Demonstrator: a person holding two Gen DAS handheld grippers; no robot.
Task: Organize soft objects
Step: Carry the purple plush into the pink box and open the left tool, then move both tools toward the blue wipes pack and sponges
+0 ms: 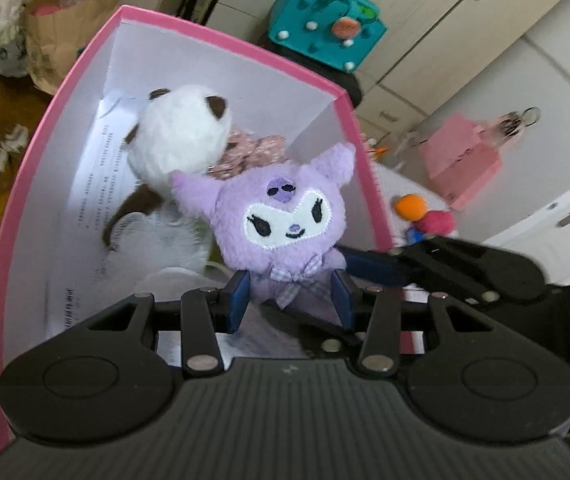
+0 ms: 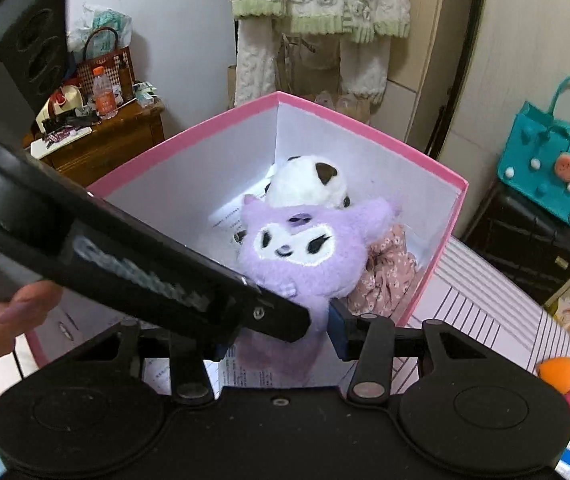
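A purple plush doll (image 1: 285, 216) with a white face hangs above the open pink box (image 1: 225, 36), held by both grippers. My left gripper (image 1: 291, 304) is shut on its body just below the checked bow. A finger (image 1: 373, 268) of my right gripper reaches in from the right to the doll's side. In the right wrist view my right gripper (image 2: 279, 340) is shut on the lower body of the doll (image 2: 297, 244); the left gripper's black housing (image 2: 125, 256) hides its left pad. Inside the box (image 2: 365, 128) lie a white and brown plush (image 1: 181, 136), a floral cloth (image 2: 385, 276) and printed paper (image 1: 101, 184).
The box stands on a striped surface (image 2: 485, 312) that also bears an orange pompom (image 2: 557, 368), a pink one (image 1: 439, 222) and a small pink box (image 1: 461, 160). A teal bag (image 2: 545, 172) sits on a black suitcase (image 2: 525, 248). A wooden cabinet (image 2: 105, 148) is behind; a hand (image 2: 5, 320) at left.
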